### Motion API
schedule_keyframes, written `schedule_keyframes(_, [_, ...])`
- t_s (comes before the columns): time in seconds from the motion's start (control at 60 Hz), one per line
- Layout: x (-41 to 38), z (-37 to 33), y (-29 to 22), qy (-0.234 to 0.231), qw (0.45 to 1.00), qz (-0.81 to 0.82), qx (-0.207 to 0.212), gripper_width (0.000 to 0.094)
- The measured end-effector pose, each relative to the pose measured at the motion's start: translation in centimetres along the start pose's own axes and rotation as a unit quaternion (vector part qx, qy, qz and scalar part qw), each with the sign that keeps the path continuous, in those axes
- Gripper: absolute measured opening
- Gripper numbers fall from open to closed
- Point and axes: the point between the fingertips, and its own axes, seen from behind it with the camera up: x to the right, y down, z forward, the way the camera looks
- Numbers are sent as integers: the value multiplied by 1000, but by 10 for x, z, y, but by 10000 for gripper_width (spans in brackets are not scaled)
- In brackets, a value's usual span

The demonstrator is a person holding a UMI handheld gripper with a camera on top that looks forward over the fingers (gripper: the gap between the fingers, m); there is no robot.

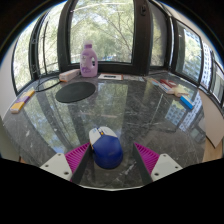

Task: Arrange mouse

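Claw [108,153] fingers stand spread apart, with the blue-and-white mouse [105,148] between them on the glass bench [140,110], a gap at either side; its near end is cut off from sight. Beyond, from left: a dark round mat [73,93], a purple bottle [89,60], then small objects [186,100] too blurred to name.

No readable text anywhere from my claw's view. Purple bottle [89,59] at far side of glass table [140,110] carries label, print too small to read. Blue-and-white mouse [105,147] between my fingers shows no legible brand. Small items [186,100] at table edge: markings too blurred to read.
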Motion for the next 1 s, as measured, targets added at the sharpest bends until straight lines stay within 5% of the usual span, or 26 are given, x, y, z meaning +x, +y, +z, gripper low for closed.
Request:
schedule_keyframes(0.133, [5,19,-13,7,1000,20,3,791])
schedule_keyframes(0.267, [0,27,-20,9,1000,22,10,508])
schedule_keyframes(0.433, [7,26,-23,45,998,23,22,422])
schedule_keyframes(0.75, [4,2,-37,136,987,85,26,375])
schedule_keyframes(1.0, [40,-46,-157,215,966,94,109,376])
